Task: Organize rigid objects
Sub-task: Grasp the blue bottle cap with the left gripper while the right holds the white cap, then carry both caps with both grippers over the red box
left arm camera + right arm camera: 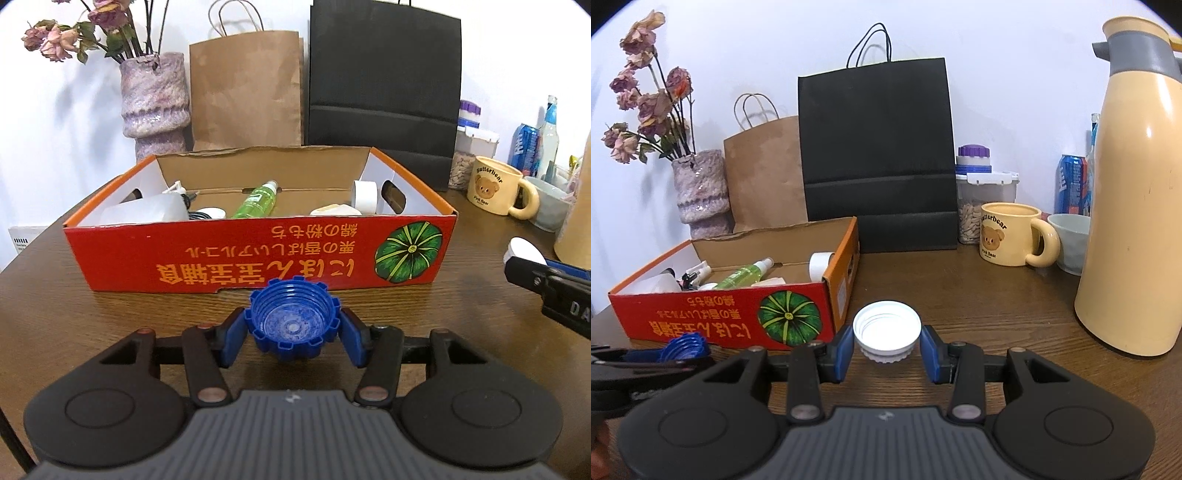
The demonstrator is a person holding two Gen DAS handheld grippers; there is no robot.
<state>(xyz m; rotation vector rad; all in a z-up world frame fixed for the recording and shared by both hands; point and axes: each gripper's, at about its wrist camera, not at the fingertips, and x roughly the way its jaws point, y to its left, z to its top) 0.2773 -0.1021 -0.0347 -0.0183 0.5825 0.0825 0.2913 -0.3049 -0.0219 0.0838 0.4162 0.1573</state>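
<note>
In front of the red box, the left gripper clamps a blue cap. Beside it, the right gripper pinches a white cap above the wooden table.

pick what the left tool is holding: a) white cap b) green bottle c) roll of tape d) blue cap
d: the left tool is shut on the blue cap, held open side toward the camera in front of the red box, while the white cap sits in the right tool.
</note>
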